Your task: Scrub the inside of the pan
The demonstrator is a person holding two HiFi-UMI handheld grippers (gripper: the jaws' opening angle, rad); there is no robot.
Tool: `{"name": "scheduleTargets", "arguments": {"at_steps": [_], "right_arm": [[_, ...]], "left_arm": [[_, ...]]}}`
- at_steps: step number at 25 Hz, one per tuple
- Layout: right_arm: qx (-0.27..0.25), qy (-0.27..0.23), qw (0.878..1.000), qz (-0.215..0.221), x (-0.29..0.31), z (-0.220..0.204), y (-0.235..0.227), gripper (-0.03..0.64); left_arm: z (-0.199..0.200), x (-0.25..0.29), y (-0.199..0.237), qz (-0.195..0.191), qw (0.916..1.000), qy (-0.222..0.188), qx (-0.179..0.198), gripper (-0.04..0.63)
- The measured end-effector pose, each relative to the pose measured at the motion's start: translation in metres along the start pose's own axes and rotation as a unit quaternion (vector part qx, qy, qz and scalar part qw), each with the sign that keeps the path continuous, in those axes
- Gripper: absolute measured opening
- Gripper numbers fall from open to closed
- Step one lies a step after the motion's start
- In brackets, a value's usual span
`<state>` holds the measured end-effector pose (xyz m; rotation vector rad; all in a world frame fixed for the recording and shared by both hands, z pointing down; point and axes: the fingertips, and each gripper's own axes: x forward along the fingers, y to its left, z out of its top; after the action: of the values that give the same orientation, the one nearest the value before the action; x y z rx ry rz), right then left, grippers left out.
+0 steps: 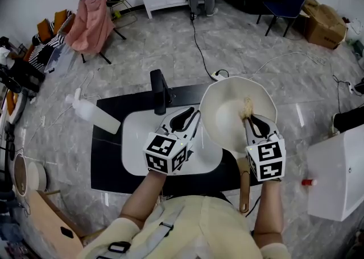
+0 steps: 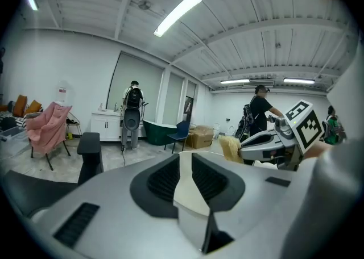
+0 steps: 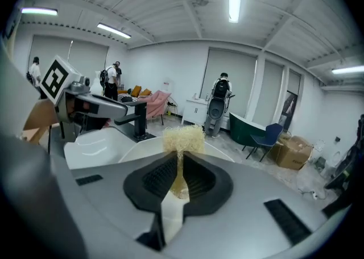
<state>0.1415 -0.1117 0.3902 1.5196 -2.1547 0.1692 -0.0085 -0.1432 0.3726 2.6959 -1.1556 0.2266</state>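
Grey marbled flooring is seen around a black tabletop [image 1: 108, 167], into which a white sink [image 1: 136, 136] with a black faucet [image 1: 160, 90] is set. A white bottle [image 1: 94, 113] lies at the tabletop's left edge.

The pan [image 1: 224, 116], cream inside, is shown over the sink's right side, with its wooden handle [image 1: 244, 187] directed back toward the person. Whether it rests on the sink or is carried clear of it cannot be told.

The left gripper [image 1: 193, 119] is applied to the pan's left rim. In the left gripper view a cream strip of the wall is seen between its fingers [image 2: 165, 179], which are clenched on it. The right gripper [image 1: 252, 119] is clenched on a pale yellow fibrous scrubber [image 3: 183, 137], whose tuft stands out beyond the fingers [image 3: 199, 179]. In the head view the tuft is seen over the right part of the pan's inside; contact with the surface cannot be confirmed.

The step in hand is judged to be the scrubbing itself, at or near its start. For a clean result, these points are advised:

- The rim grip should be kept firm, since the handle is unsupported and a push on the far side may swing the pan about that one hold.
- Only the tuft should be pressed to the surface, with the hard fingers kept off it.
- Overlapping circular strokes should be worked from the wall down to the centre.
- The pan should be held over the sink so that residue falls there.
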Motion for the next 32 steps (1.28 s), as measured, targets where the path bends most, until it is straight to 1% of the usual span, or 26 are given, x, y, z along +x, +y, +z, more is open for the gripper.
{"name": "scheduleTargets", "arguments": {"at_steps": [4,13,19,23,32], "right_arm": [[0.051,-0.010,0.998,0.022,-0.003,-0.004,0.006,0.043],[0.101,-0.021,0.994,0.029,-0.010,-0.008,0.008,0.040],[0.103,-0.016,0.994,0.029,-0.007,-0.011,0.011,0.040],[0.105,-0.013,0.994,0.028,-0.007,-0.012,0.009,0.040],[0.109,-0.009,0.994,0.029,-0.005,-0.016,0.012,0.040]], "left_arm": [[-0.004,-0.004,-0.004,-0.002,1.0000,0.005,0.001,0.066],[-0.009,-0.009,-0.008,0.000,0.9997,0.016,-0.017,0.063],[-0.013,-0.007,-0.006,-0.002,0.9992,0.021,-0.033,0.041],[-0.016,-0.005,-0.007,-0.010,0.9985,0.029,-0.046,0.031],[-0.022,-0.003,-0.008,-0.019,0.9973,0.045,-0.056,0.026]]}}
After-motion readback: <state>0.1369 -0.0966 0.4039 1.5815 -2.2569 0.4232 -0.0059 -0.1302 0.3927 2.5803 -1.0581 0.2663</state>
